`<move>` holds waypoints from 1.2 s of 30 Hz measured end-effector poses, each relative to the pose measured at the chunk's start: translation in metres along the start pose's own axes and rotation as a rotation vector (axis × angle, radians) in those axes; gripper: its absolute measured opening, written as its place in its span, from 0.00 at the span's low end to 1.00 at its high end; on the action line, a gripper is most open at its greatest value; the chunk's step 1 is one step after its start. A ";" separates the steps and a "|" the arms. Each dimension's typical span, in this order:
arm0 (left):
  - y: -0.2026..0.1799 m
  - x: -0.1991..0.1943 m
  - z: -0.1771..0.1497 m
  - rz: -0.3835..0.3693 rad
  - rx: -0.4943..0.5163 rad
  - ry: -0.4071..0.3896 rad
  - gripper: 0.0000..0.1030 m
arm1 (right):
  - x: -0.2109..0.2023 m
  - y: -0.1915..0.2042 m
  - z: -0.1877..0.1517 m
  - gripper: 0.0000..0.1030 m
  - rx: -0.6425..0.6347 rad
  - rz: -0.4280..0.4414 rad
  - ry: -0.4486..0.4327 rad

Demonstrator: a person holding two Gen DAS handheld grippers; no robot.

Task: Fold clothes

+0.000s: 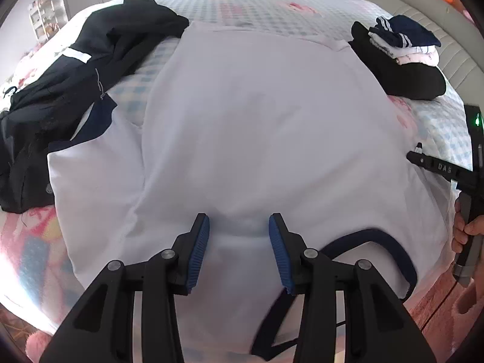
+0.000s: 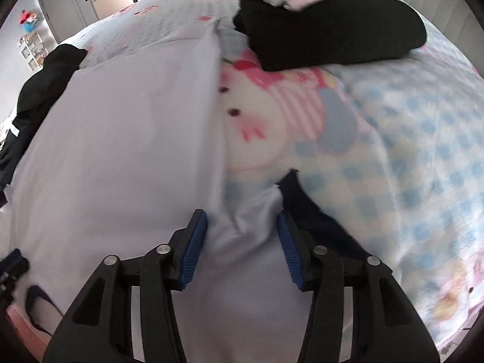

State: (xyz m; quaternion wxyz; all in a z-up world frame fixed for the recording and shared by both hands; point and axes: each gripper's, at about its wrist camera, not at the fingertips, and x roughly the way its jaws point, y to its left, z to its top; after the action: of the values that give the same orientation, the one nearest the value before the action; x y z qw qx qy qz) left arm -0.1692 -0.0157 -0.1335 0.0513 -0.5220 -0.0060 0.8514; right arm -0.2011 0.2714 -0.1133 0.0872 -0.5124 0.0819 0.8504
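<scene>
A white T-shirt (image 1: 248, 127) with navy trim lies spread flat on the bed. Its navy-edged collar (image 1: 390, 242) shows near the bottom right of the left wrist view. My left gripper (image 1: 239, 236) points down at the shirt just left of the collar. Its jaws stand apart with slightly puckered cloth under the gap. My right gripper (image 2: 242, 236) is over the shirt's sleeve (image 2: 251, 208), whose navy cuff (image 2: 299, 193) lies by the right pad. A ridge of sleeve cloth sits between the parted pads. One finger of the right gripper (image 1: 423, 158) reaches in at the shirt's right edge.
A heap of black clothes (image 1: 75, 75) lies at the left of the bed. A folded stack (image 1: 402, 60) with a black garment at the bottom (image 2: 332, 39) sits at the right near the padded headboard (image 1: 423, 6). A cartoon-print checked bedspread (image 2: 408, 127) covers the bed. A hand (image 1: 466, 230) holds the right gripper's handle.
</scene>
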 end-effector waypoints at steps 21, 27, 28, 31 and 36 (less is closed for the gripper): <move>-0.012 0.106 0.162 -0.041 0.139 0.090 0.41 | 0.077 -0.001 0.120 0.51 -0.072 0.058 0.079; 0.058 0.087 0.169 -0.012 -0.044 0.009 0.25 | 0.074 -0.009 0.125 0.51 -0.077 0.063 0.054; 0.074 0.081 0.173 -0.026 -0.094 -0.016 0.26 | 0.072 -0.007 0.128 0.51 -0.084 0.069 0.042; 0.117 0.086 0.194 -0.075 -0.209 -0.025 0.26 | 0.069 0.006 0.141 0.51 -0.102 0.063 0.012; 0.108 0.102 0.203 -0.176 -0.167 0.030 0.26 | 0.078 0.037 0.160 0.51 -0.180 0.024 -0.011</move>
State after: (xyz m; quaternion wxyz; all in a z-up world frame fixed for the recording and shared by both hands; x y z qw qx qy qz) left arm -0.4049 -0.1049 -0.1389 0.0823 -0.5344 -0.1220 0.8323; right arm -0.3824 0.2769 -0.1066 0.0309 -0.5127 0.0107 0.8580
